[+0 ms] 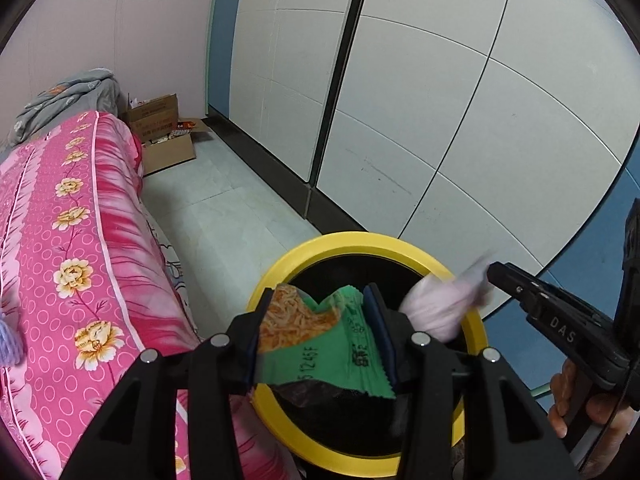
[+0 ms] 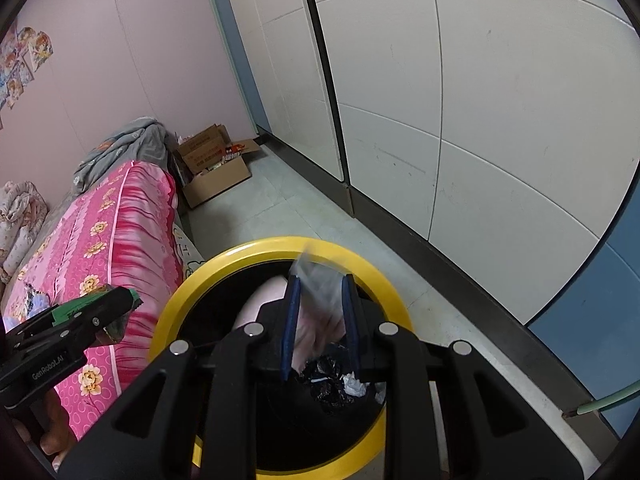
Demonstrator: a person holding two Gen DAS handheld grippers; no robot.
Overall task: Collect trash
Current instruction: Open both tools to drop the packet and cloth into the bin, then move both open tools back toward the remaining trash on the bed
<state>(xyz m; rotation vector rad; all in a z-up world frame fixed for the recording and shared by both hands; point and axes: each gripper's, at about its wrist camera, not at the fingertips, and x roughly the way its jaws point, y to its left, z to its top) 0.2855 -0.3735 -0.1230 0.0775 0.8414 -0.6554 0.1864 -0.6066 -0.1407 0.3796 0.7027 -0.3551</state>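
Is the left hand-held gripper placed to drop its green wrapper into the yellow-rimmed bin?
Probably yes: the left hand-held gripper holds the green wrapper right over the open yellow-rimmed bin.

Bin (image 1: 272, 280) right of bed (image 1: 80, 240); cardboard box (image 1: 168, 152) beyond bed; wardrobe (image 1: 440, 100) right.
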